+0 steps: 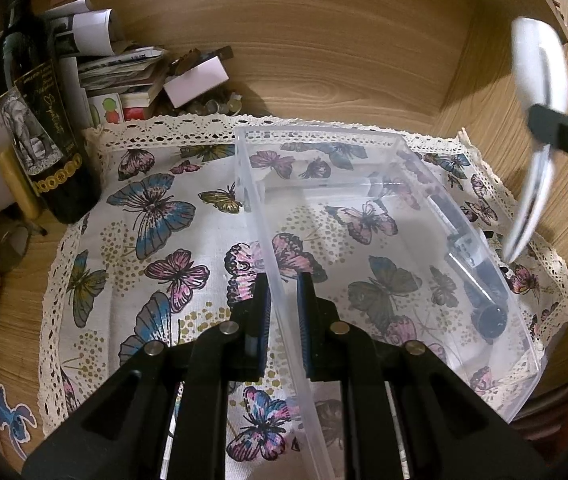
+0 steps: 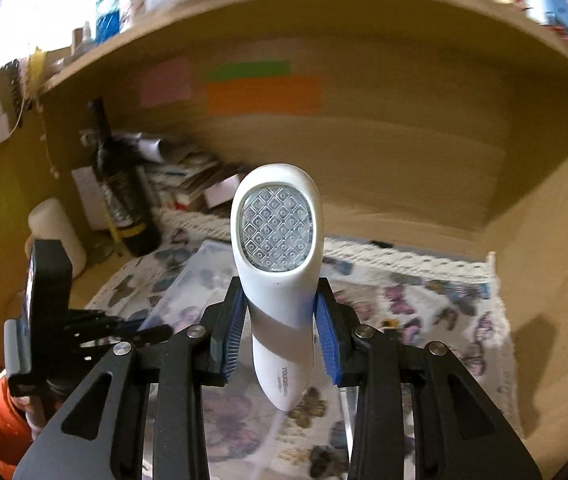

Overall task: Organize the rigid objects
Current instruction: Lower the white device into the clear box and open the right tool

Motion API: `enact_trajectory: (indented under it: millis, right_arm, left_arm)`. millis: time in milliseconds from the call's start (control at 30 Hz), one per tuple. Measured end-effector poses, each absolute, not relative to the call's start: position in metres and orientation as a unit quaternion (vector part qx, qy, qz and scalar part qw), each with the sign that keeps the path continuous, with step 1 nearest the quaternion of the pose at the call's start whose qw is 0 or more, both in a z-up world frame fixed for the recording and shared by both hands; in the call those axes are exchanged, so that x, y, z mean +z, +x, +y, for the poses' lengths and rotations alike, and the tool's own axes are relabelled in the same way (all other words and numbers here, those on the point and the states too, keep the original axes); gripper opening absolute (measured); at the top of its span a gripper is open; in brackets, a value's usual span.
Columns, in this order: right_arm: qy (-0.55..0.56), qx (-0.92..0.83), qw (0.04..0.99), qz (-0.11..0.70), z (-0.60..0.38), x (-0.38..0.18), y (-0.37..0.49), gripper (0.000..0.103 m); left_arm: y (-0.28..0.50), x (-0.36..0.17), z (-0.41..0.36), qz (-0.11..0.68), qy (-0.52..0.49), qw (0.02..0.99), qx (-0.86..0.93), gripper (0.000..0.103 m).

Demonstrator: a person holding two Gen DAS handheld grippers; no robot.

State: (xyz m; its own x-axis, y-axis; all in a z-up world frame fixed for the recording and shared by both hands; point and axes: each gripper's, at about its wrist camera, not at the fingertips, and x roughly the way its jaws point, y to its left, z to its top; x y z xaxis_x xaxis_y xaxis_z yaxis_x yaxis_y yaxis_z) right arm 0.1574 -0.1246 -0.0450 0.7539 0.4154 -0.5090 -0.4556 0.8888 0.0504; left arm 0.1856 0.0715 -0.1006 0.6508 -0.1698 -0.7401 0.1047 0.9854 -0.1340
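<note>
The step in hand looks like carrying: the right claw point(image 2: 280, 336) is clenched on a white device point(image 2: 278, 264) at its waist, held in the air above the butterfly cloth point(image 1: 156, 240), lens face up toward the camera. The left claw point(image 1: 284, 320) is pinched on the near-left wall of the clear bin point(image 1: 364, 216), steadying it on the cloth in the middle of the desk point(image 1: 324, 72). A dark pen-like thing point(image 1: 480, 280) (blurred through the plastic) already lies along the bin's right wall. By my judgement the next move calls for bringing the device over the bin's open top and lowering it into the bare left part, clear of the left claw. The back-left corner is crowded by a bottle point(image 1: 40, 136) and papers point(image 1: 124, 68); the right and back edges are walled in by wood.
</note>
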Motion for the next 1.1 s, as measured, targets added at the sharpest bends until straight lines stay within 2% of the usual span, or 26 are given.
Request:
enact_trajectory:
  millis: [800, 1100]
  right_arm:
    - [-0.138, 0.269, 0.845, 0.442, -0.034, -0.112, 0.217, 0.031]
    - [-0.149, 0.263, 0.825, 0.478, -0.026, -0.130, 0.223, 0.032]
  left_arm:
    - [0.183, -0.103, 0.077, 0.404, -0.045, 0.909, -0.090, 0.014]
    - [0.183, -0.104, 0.079, 0.401, -0.049, 0.910, -0.091, 0.014]
